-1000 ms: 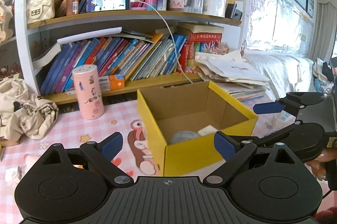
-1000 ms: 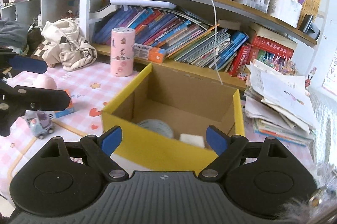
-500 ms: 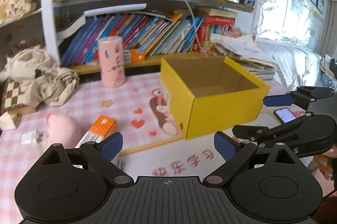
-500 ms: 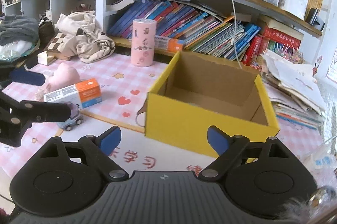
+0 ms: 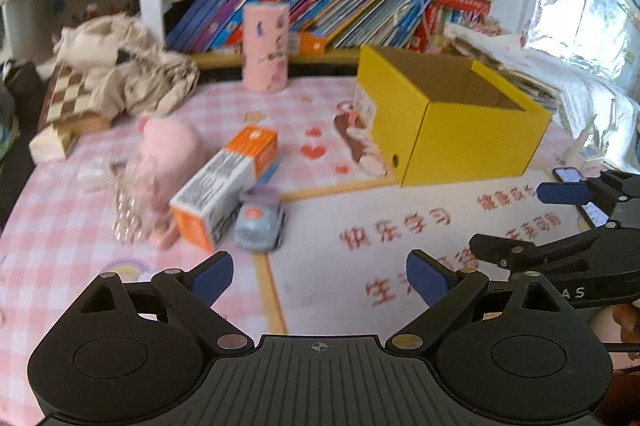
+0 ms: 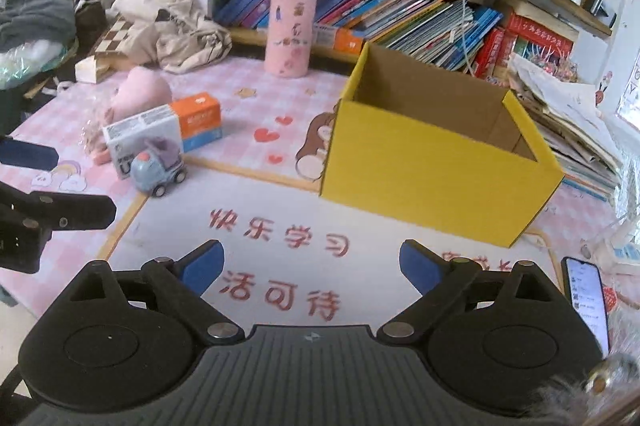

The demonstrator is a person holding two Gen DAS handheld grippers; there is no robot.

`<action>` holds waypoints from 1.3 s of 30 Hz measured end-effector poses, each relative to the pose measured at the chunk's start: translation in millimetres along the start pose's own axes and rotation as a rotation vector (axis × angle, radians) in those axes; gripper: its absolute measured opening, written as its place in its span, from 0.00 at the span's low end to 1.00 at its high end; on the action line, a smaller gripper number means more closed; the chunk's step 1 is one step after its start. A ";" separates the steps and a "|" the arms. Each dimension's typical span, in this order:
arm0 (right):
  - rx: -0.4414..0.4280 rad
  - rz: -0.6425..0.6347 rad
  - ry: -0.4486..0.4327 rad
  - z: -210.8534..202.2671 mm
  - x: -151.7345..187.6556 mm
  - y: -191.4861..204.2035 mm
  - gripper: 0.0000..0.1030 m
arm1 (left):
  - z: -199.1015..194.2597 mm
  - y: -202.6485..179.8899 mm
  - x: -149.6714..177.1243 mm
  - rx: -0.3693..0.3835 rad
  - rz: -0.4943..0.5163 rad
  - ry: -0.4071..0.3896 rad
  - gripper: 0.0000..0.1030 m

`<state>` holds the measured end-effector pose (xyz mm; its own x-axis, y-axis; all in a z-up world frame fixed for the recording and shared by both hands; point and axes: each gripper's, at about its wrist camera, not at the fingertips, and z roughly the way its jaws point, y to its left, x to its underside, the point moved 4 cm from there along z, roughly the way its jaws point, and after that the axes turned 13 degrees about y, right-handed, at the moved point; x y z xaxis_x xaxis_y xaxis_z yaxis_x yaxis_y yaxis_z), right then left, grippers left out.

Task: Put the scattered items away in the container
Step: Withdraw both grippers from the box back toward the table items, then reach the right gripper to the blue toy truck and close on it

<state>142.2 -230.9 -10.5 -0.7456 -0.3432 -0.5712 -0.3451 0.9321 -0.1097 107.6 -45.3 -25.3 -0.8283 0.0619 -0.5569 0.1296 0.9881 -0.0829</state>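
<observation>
A yellow cardboard box point(image 5: 476, 141) point(image 6: 432, 173) stands open-topped on the pink mat, its inside hidden from here. Left of it lie an orange-and-white carton point(image 5: 226, 185) point(image 6: 164, 129), a small grey-blue toy car point(image 5: 258, 224) point(image 6: 160, 167) and a pink plush point(image 5: 166, 153) point(image 6: 140, 93). My left gripper point(image 5: 320, 278) hovers open above the mat, short of the car, nothing between its fingers. My right gripper point(image 6: 310, 262) hangs in front of the box with its jaws opening and nothing between them.
A pink cylinder point(image 6: 290, 33) stands behind the items by the bookshelf point(image 6: 400, 9). A crumpled cloth bag point(image 6: 176, 25) and a chequered box point(image 5: 64, 97) lie at the left. A phone point(image 6: 586, 300) lies at the right near stacked papers point(image 6: 560, 117).
Both grippers have drawn back and sunk away from the box; its inside is no longer seen. The carton, toy car and plush have come into view. The right jaws have widened.
</observation>
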 end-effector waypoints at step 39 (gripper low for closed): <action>-0.131 -0.229 0.043 16.0 -20.2 89.9 0.95 | -14.9 73.9 35.5 -0.085 -0.200 0.050 0.93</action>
<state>135.4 -138.3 -21.9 -0.6620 -0.5506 -0.5085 -0.5762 0.8078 -0.1245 79.7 32.0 -39.0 -0.8593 -0.1320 -0.4942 -0.0850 0.9895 -0.1166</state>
